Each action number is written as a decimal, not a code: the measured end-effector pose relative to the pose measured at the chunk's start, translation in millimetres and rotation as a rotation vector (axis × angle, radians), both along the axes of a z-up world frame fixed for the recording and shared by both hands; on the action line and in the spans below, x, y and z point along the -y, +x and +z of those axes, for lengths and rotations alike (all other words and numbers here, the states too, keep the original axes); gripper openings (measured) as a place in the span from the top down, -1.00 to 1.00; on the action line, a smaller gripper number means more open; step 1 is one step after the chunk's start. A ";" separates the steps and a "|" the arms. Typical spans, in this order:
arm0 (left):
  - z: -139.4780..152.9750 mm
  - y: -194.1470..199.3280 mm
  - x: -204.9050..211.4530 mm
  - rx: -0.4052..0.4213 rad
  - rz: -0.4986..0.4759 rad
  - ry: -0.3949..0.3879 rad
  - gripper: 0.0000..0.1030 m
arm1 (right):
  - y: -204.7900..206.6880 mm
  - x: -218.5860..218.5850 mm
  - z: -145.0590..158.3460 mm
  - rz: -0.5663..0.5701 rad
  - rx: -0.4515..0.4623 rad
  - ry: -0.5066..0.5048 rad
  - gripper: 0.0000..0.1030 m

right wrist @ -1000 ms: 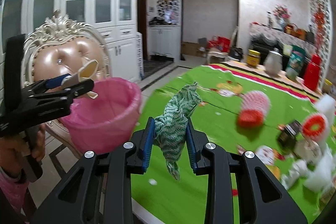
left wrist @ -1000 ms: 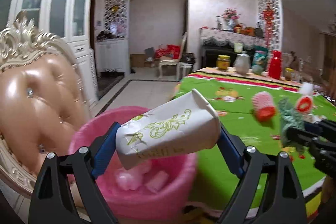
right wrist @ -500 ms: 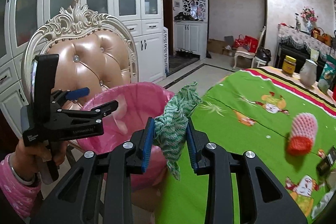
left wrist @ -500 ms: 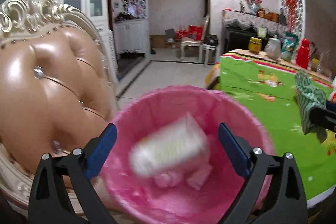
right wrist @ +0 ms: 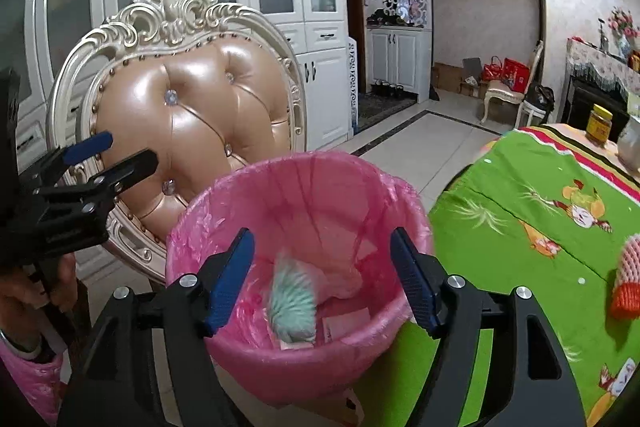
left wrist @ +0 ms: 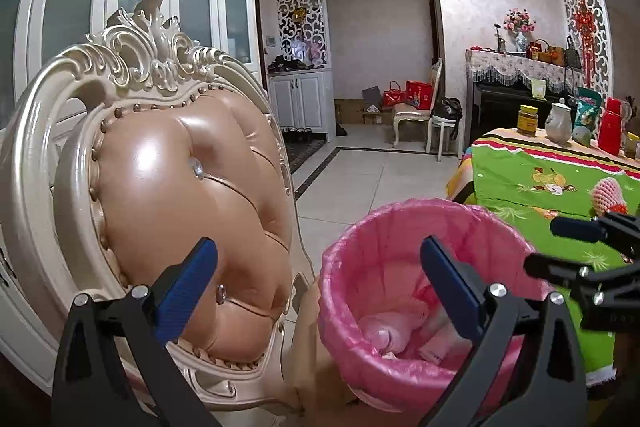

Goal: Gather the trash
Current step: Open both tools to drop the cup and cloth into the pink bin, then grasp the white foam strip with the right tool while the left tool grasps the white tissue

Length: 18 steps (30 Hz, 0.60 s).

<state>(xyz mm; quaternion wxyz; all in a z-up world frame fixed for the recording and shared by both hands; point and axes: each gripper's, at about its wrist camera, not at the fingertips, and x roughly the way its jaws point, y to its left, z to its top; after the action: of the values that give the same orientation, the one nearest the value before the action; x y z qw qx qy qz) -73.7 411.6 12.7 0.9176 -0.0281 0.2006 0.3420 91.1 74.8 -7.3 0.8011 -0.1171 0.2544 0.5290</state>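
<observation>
Right gripper point(right wrist: 322, 277) gaping over pink bin point(right wrist: 404, 187), so green rag point(right wrist: 292, 303) drops inside. Left gripper point(left wrist: 318, 287) splayed, empty, beside bin. 2 free.

Your right gripper point(right wrist: 322, 277) is black plastic with ribbed blue pads point(right wrist: 230, 281) inside each finger and silver screws behind them. Your left gripper point(left wrist: 318, 293) matches. Behind it, your hand point(right wrist: 24, 291) shows bare skin, a pink patterned sleeve point(right wrist: 30, 375) and a wristband.
</observation>
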 end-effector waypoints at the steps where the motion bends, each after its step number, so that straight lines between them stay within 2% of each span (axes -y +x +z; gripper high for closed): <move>1: 0.0 -1.0 2.1 0.001 -0.003 0.003 -0.91 | 0.3 6.3 2.1 -0.015 0.008 0.004 -0.31; 7: -2.9 12.0 40.6 0.046 -0.096 0.001 -0.91 | 4.5 72.1 7.5 -0.133 0.032 0.013 -0.34; 11: -10.6 36.0 88.5 0.055 -0.274 -0.035 -0.91 | 9.4 135.4 2.3 -0.252 0.024 0.000 -0.37; 15: -18.0 68.6 143.9 -0.035 -0.450 -0.079 -0.91 | 13.7 200.0 -3.2 -0.383 0.041 -0.017 -0.39; 18: -19.2 86.9 187.3 -0.045 -0.561 -0.094 -0.91 | 20.8 248.7 -8.7 -0.482 0.029 -0.016 -0.40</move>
<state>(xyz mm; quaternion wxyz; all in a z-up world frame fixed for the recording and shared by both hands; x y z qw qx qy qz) 13.1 224.4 -6.4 0.9695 -0.0063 0.2362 0.0657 111.9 -173.9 -16.0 0.9068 -0.0667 0.2678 0.3188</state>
